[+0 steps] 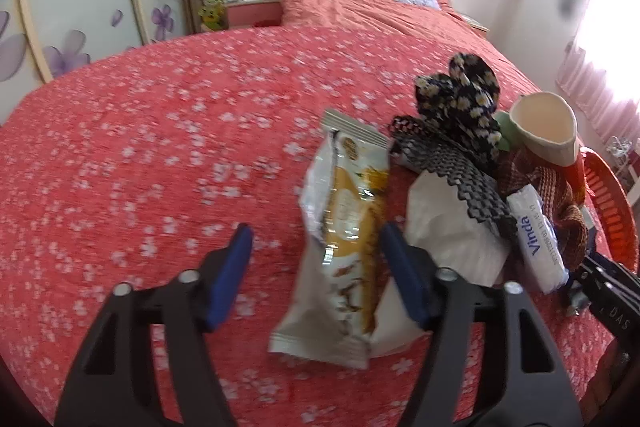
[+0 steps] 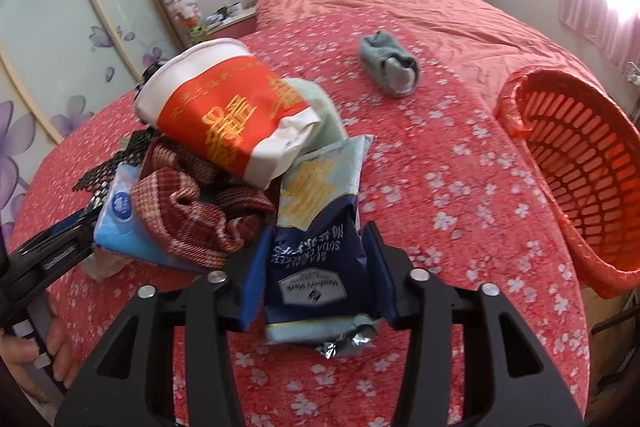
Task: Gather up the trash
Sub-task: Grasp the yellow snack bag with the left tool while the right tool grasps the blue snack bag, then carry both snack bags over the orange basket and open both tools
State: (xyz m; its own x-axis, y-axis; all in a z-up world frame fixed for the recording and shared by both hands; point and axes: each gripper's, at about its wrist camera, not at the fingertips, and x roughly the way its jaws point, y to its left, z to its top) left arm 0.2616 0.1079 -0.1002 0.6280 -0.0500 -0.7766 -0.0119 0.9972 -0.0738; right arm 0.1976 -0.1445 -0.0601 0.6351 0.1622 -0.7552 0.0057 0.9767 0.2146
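The left gripper stands apart around a white-and-yellow snack wrapper on the red bedspread; its right pad seems to touch the wrapper, the left pad is clear. Right of that wrapper lies the clutter: tissue pack, paper cup. The right gripper is clamped on a blue cracker packet. Further right stands the orange basket.

White-yellow snack wrapper, blue cracker packet, on bedspread
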